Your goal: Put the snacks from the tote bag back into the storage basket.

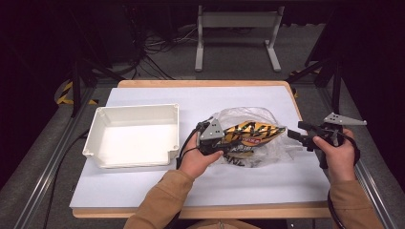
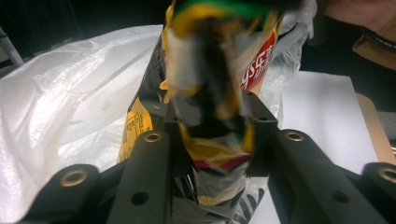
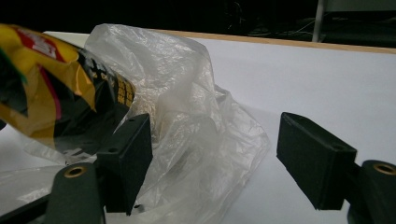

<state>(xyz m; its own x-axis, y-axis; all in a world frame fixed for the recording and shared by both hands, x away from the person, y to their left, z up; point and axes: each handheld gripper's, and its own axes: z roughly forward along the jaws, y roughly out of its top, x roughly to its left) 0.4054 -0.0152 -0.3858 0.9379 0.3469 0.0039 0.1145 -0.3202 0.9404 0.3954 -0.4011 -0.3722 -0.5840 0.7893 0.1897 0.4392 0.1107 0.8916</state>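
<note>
A yellow and black snack bag (image 1: 250, 132) lies partly inside a clear plastic bag (image 1: 248, 113) right of the table's middle. My left gripper (image 1: 227, 139) comes at the snack bag from the left. In the left gripper view its jaws pinch the crumpled end of the snack bag (image 2: 210, 70), with the plastic bag (image 2: 70, 107) bulging to the left. My right gripper (image 1: 294, 130) is at the plastic bag's right edge, open. In the right gripper view loose plastic (image 3: 187, 107) lies by the left jaw, the snack bag (image 3: 51, 88) shows at far left, and nothing is pressed between the pads.
A white rectangular bin (image 1: 136, 109) stands left of the bags on the white table cover (image 1: 239, 181). The table's wooden edge runs along the far and right sides. A grey metal frame (image 1: 236, 21) and cables are on the floor beyond.
</note>
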